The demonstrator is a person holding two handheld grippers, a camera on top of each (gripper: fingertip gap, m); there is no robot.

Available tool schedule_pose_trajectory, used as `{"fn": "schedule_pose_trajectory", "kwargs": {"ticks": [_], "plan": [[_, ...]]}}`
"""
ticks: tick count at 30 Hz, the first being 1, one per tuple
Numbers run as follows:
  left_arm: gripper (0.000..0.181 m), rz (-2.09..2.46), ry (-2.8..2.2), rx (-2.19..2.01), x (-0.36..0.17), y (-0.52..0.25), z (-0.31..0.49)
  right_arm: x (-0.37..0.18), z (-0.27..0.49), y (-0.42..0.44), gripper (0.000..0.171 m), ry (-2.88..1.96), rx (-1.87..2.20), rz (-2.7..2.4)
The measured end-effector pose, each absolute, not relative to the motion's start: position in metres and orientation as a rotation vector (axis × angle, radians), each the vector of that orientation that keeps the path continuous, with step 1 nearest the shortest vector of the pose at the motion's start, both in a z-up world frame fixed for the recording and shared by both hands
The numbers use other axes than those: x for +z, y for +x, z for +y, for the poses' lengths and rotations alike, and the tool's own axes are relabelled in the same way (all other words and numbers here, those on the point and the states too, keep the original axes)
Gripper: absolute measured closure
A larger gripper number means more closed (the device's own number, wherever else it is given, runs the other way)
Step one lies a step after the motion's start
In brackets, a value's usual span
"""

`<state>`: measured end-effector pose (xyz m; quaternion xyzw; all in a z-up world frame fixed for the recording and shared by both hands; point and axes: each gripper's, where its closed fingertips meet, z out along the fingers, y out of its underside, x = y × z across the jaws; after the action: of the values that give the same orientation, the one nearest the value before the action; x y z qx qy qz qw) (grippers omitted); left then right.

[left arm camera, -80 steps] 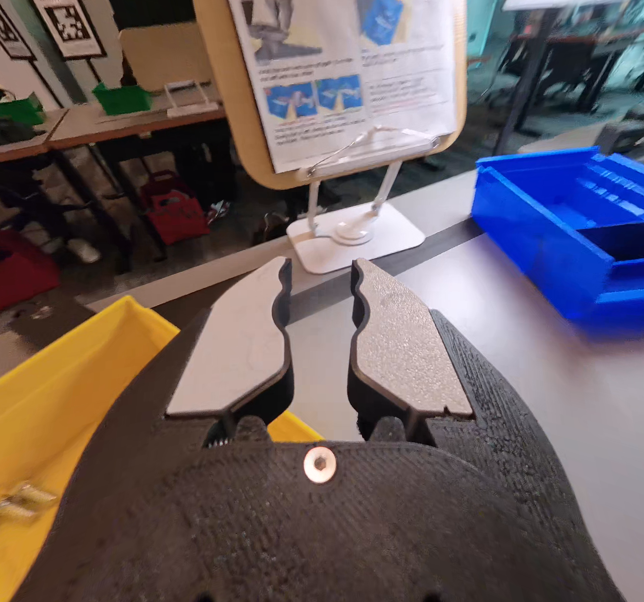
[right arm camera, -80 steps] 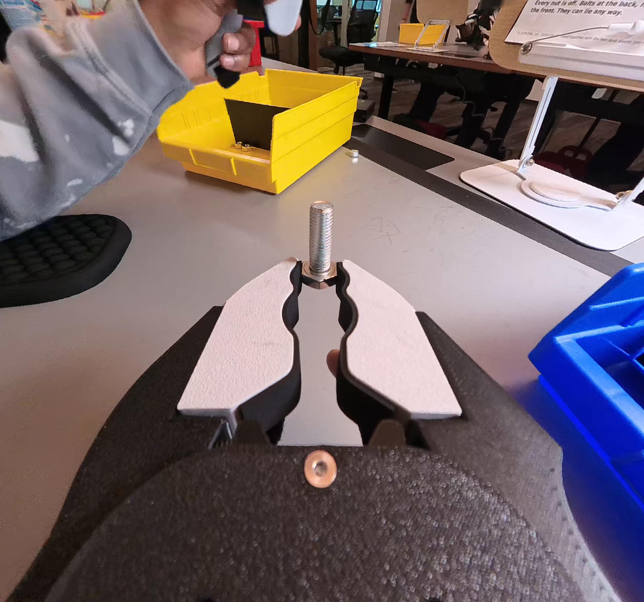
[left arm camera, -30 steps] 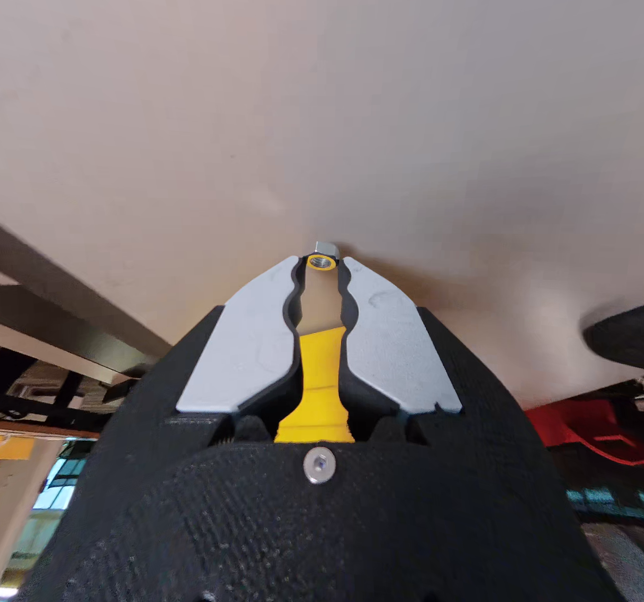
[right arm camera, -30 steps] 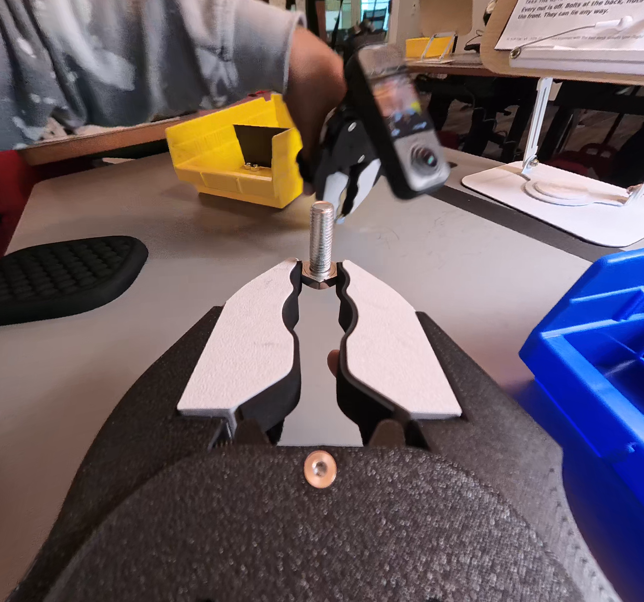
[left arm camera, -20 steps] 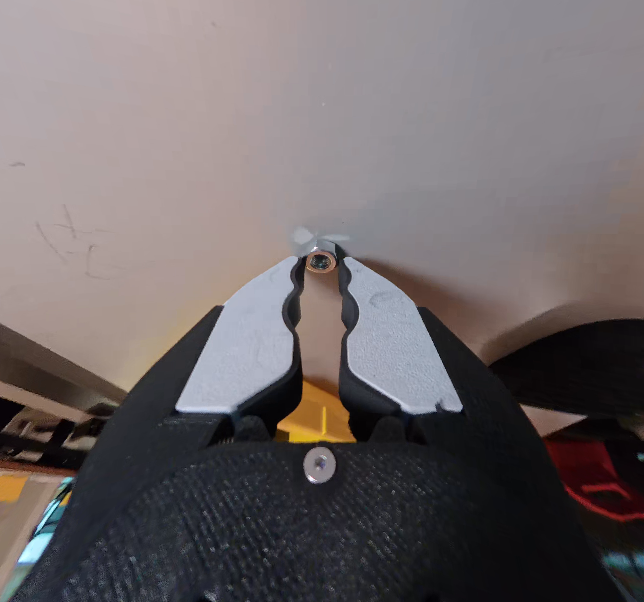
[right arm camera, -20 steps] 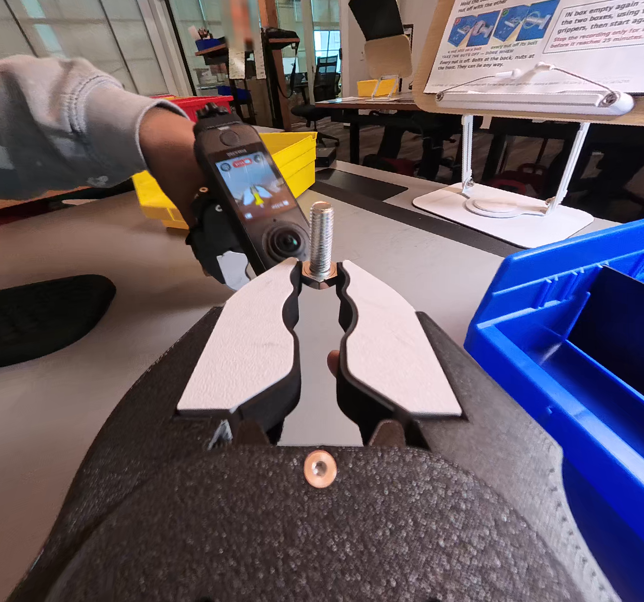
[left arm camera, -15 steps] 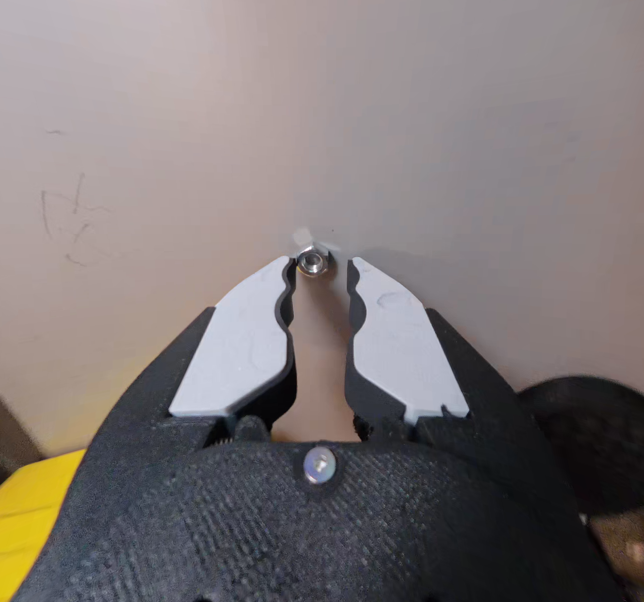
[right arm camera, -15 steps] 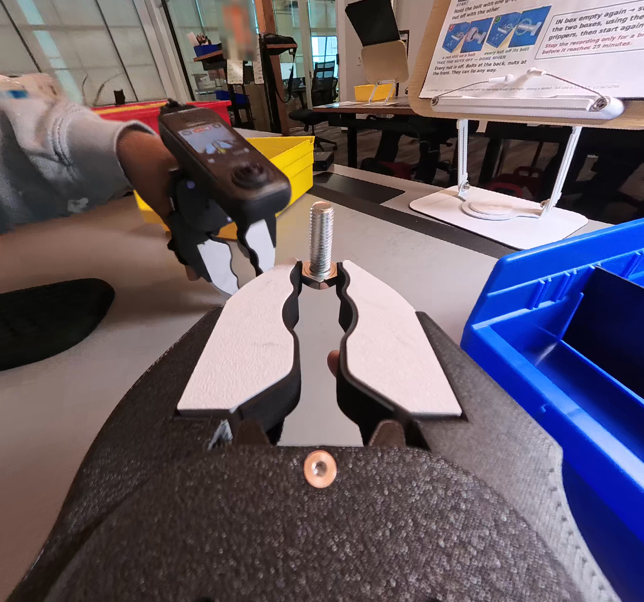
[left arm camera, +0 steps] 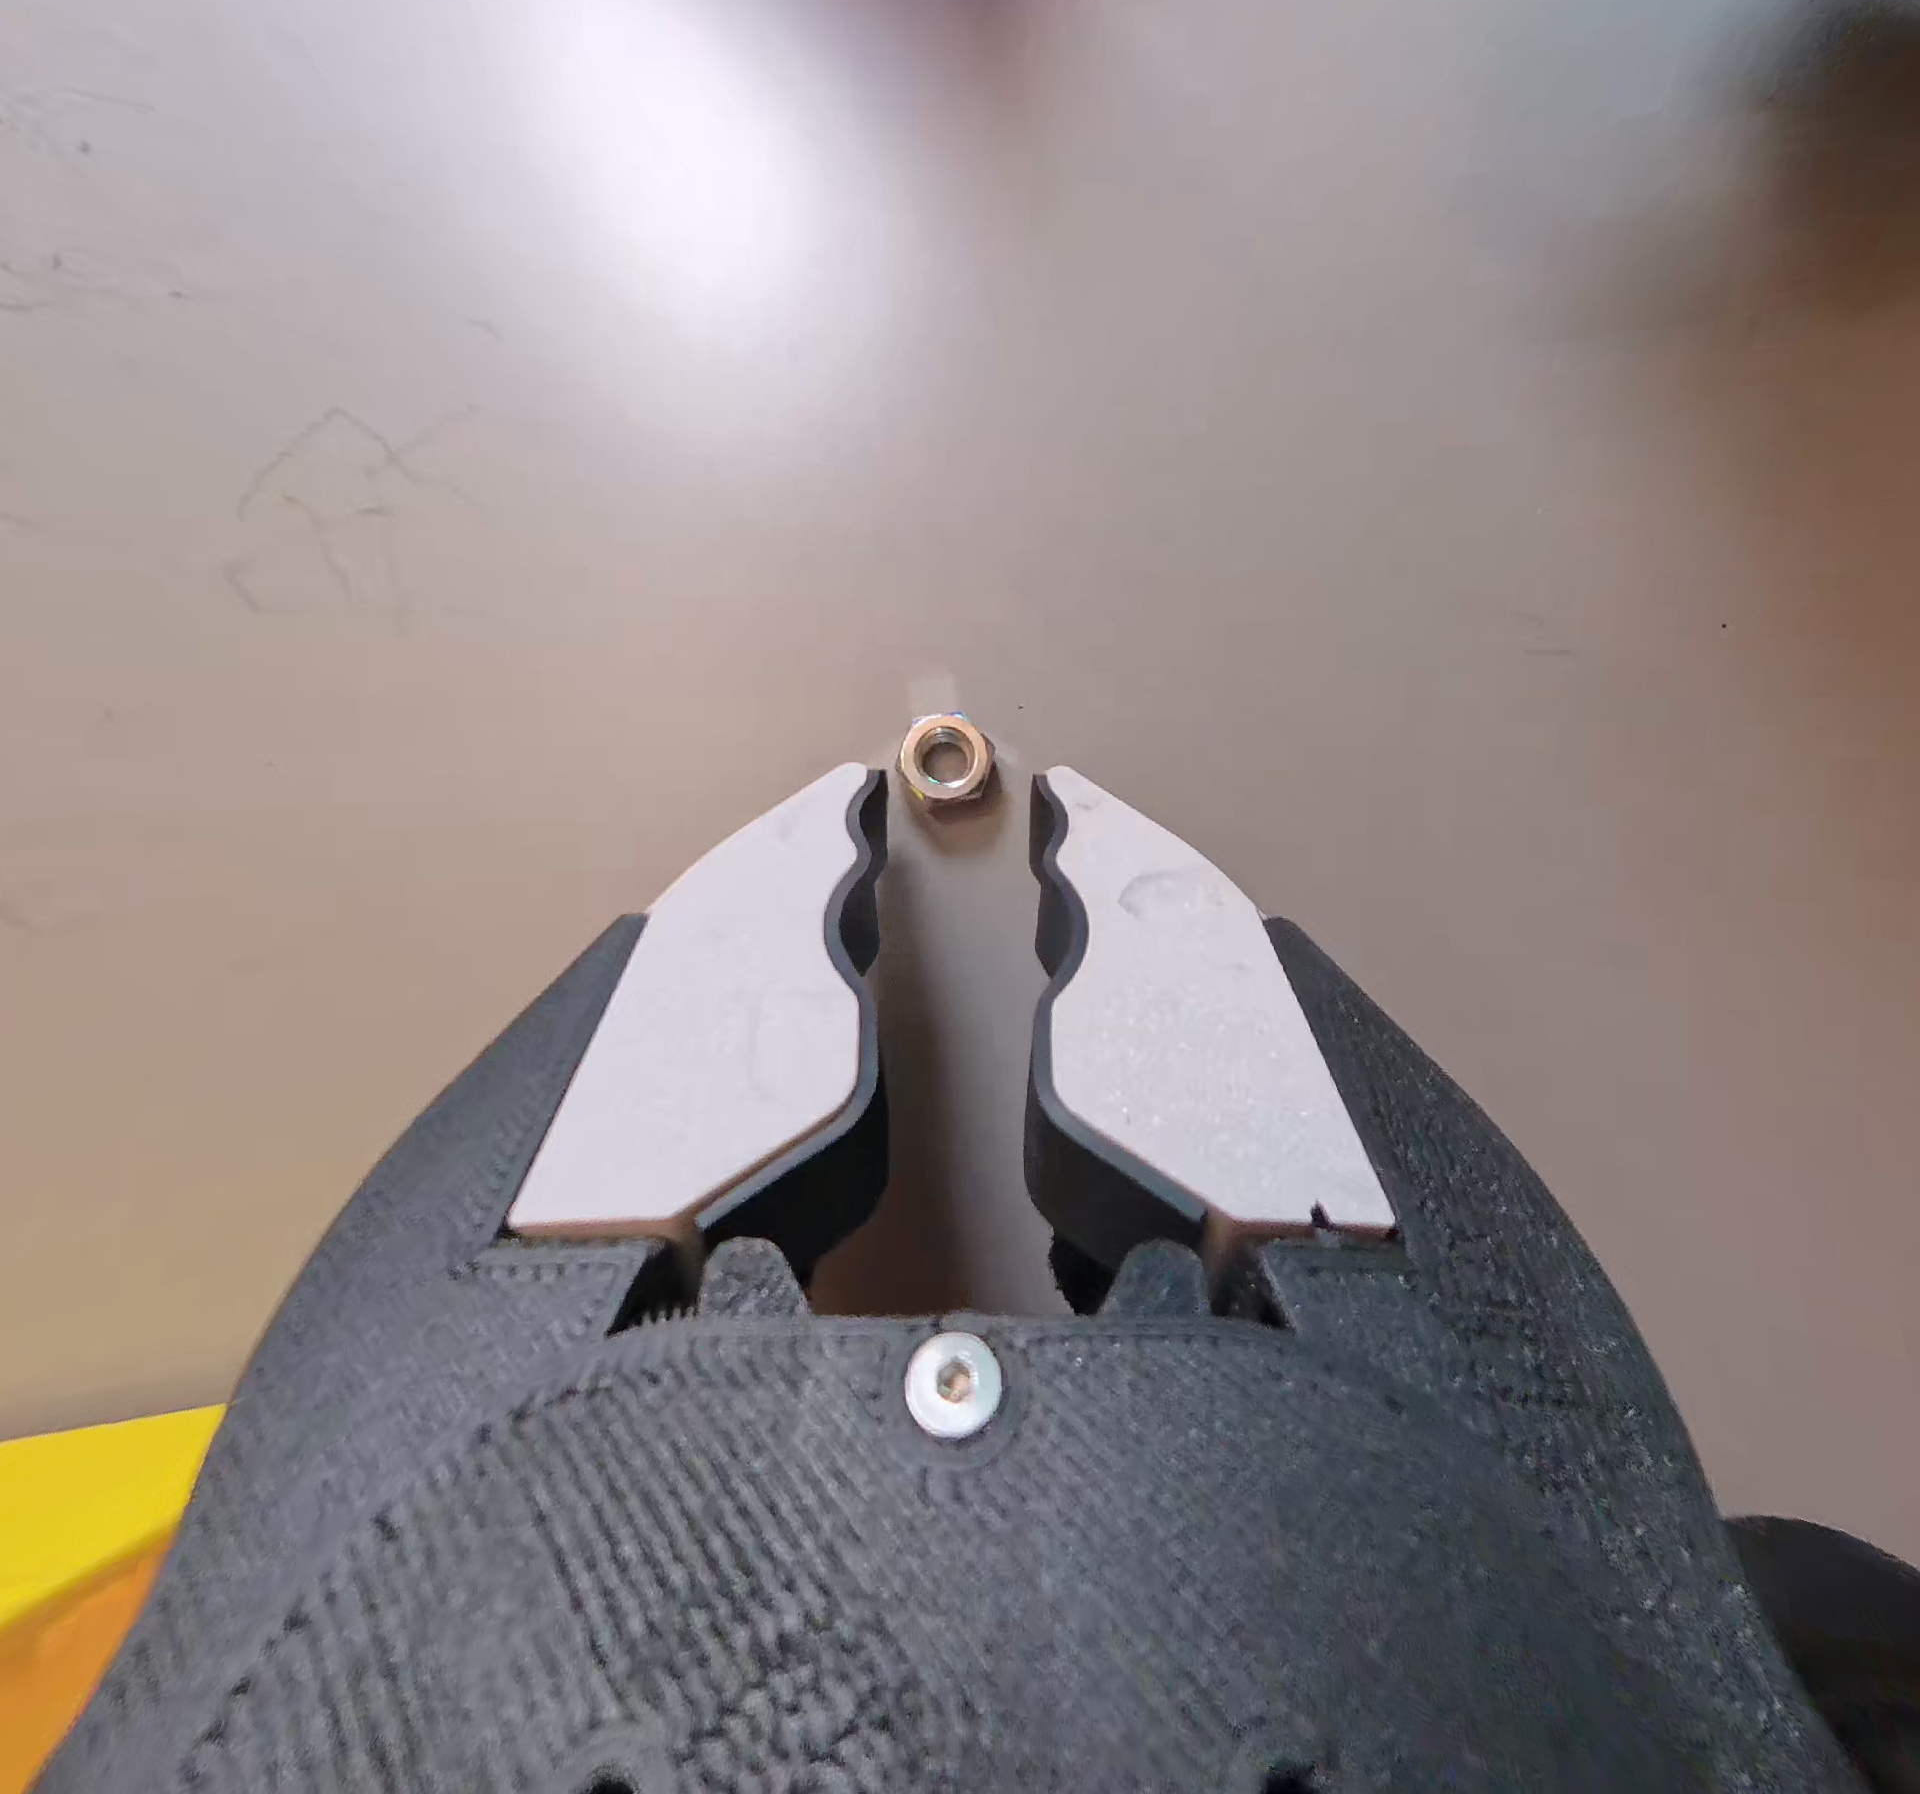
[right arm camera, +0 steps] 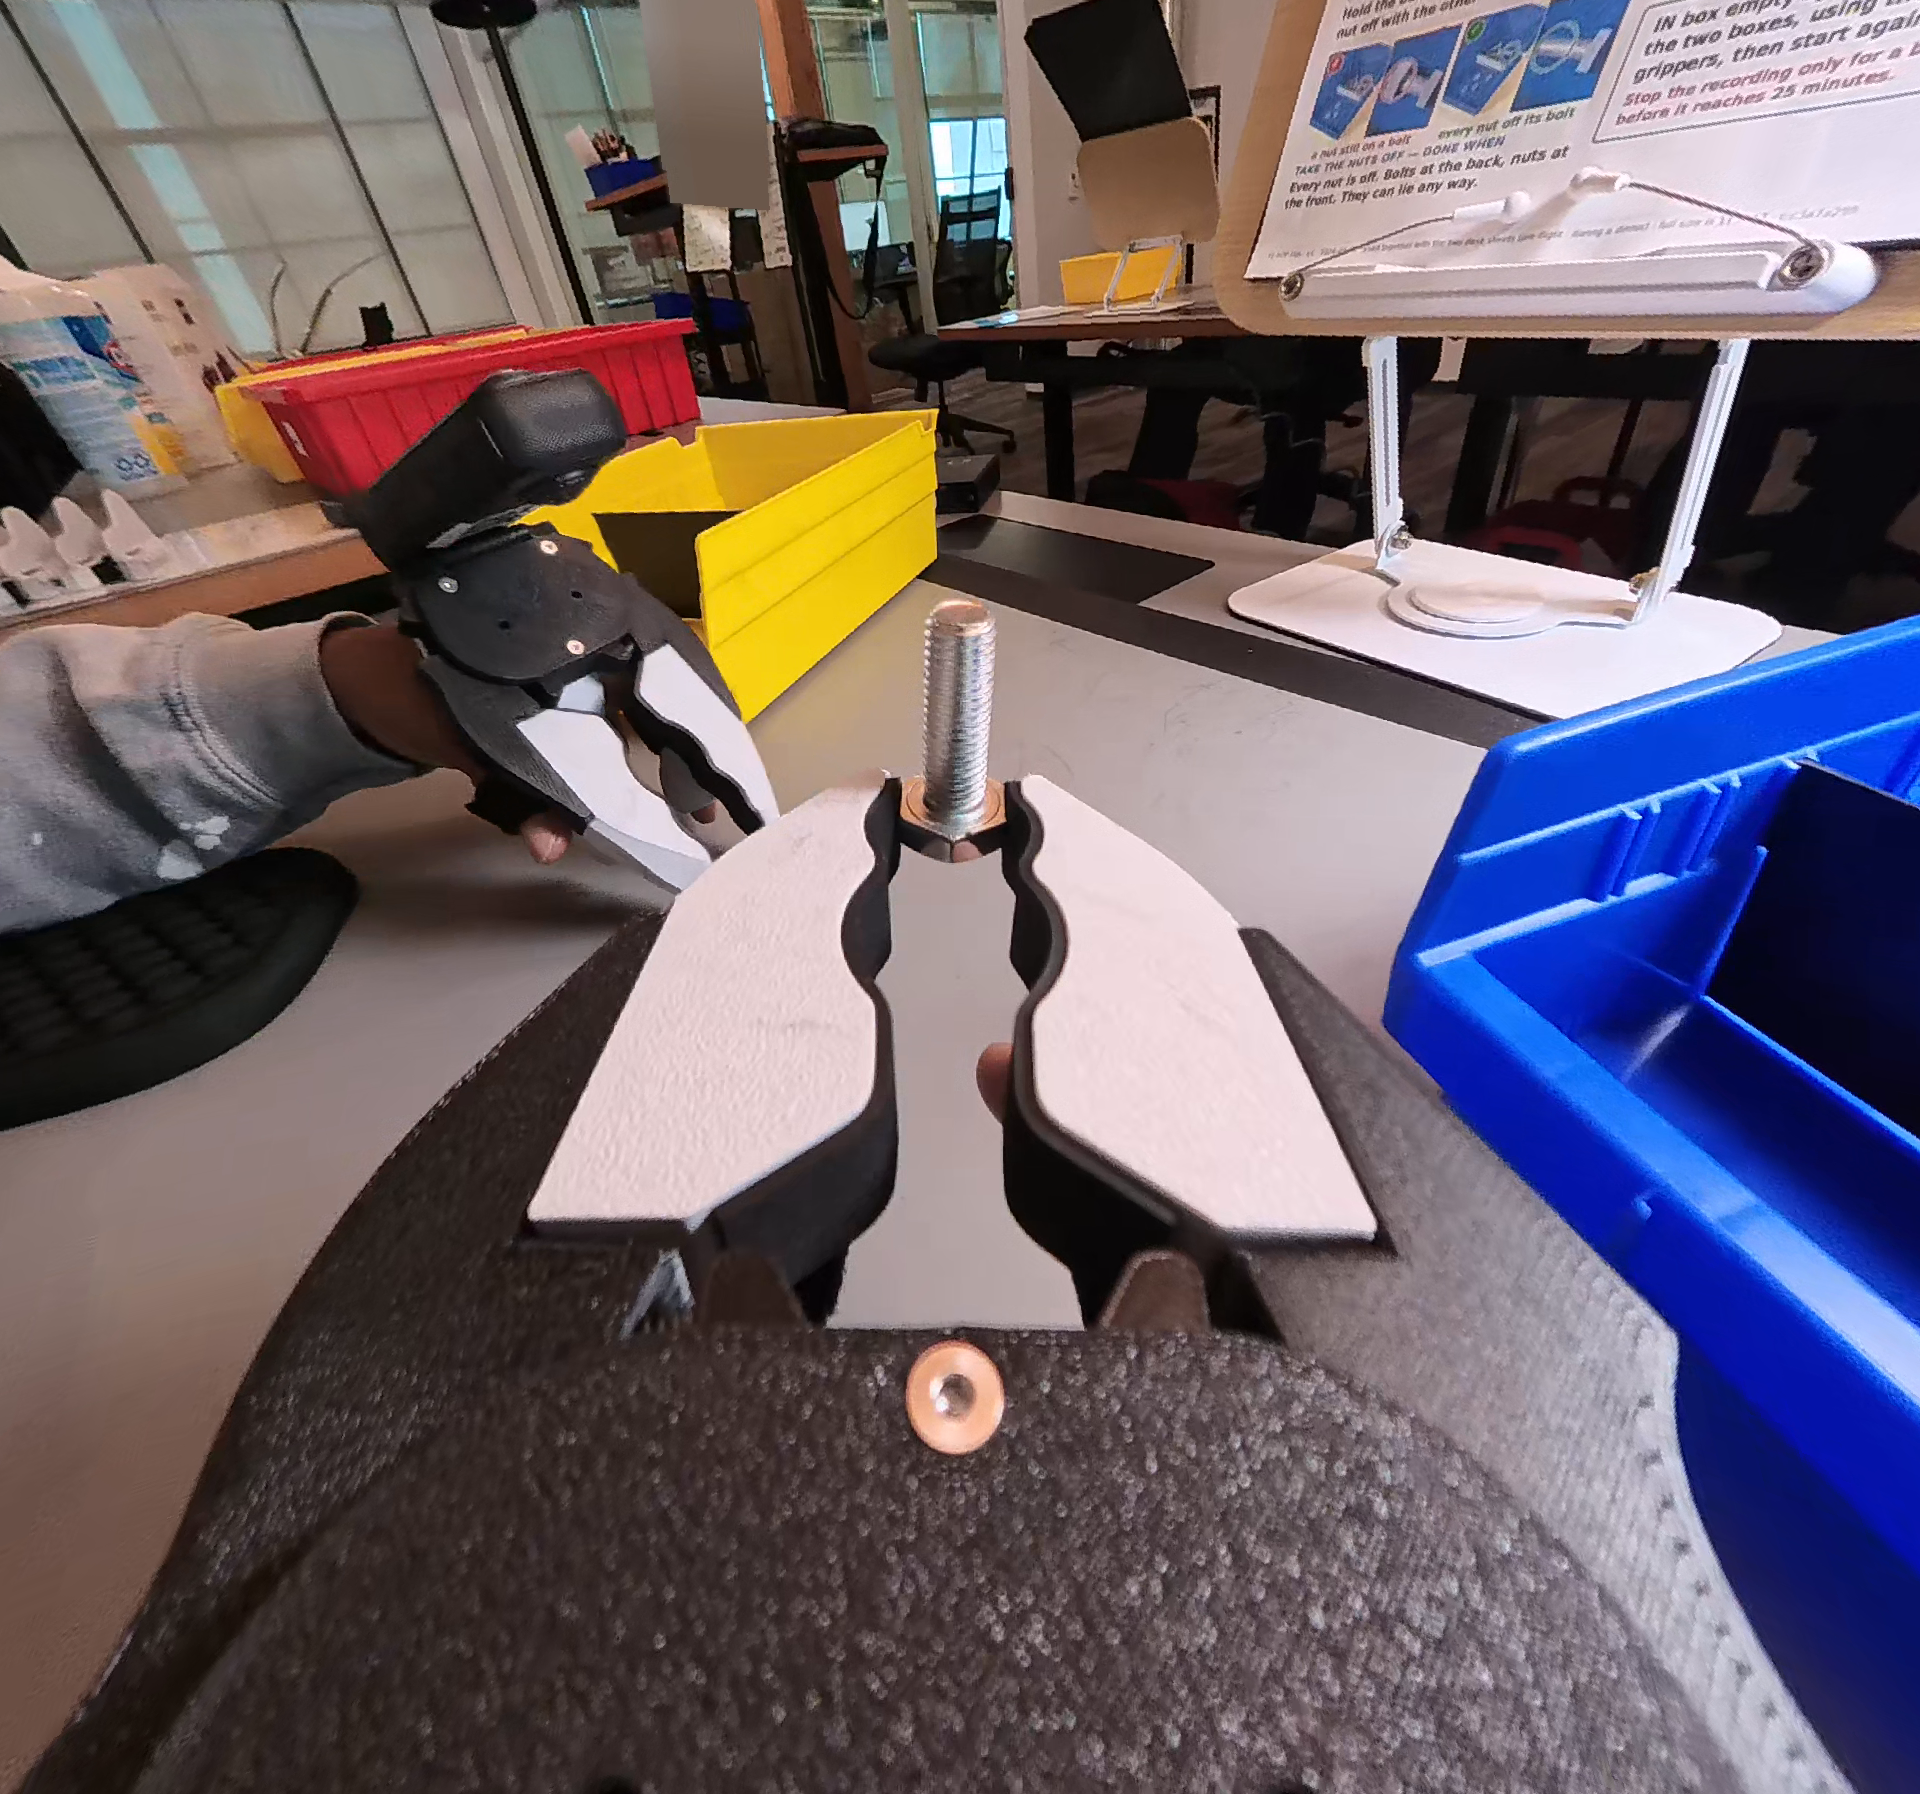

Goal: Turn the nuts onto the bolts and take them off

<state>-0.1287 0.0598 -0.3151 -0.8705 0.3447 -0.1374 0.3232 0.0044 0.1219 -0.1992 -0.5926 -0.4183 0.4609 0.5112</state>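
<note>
Right gripper is clamped on the bolt by its hex head, shank standing upright with the threaded end up and free. Left gripper is spread, holding nothing; the nut lies flat on the table, bore up, at the fingertips and closer to the left finger than the right one.

Risks from here, my read:
- Nut is off-centre in the gap. If the jaws close as they stand, the left finger hits first and can shove or flip the nut instead of pinching it.
- Nut is thin and flat on the table. Tips coming in too high ride over it; too low, they scrape the table and skate it away.
- A grip on the corners instead of the flats lets it twist, so it meets the bolt cocked and cross-threads.
- Bolt is held only at the head. Side load while starting the thread could tilt it in the jaws.

Pose: left gripper points steeply down at the table, left of the bolt in the right wrist view, yellow bin behind it. Right gripper is level, low over the table, blue bin to the bolt's right.
</note>
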Motion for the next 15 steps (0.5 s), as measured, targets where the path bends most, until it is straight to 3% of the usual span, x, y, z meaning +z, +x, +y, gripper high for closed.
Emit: {"fn": "schedule_pose_trajectory", "kwargs": {"ticks": [1,15], "plan": [[0.155,0.912,-2.283,-0.364,-0.316,-0.129,0.061,-0.2,0.122,0.004,0.153,-1.428,1.109,-1.008],[0.163,0.972,-2.25,-0.385,-0.312,-0.12,0.063,-0.209,0.112,-0.002,0.153,-1.44,1.139,-1.077]]}}
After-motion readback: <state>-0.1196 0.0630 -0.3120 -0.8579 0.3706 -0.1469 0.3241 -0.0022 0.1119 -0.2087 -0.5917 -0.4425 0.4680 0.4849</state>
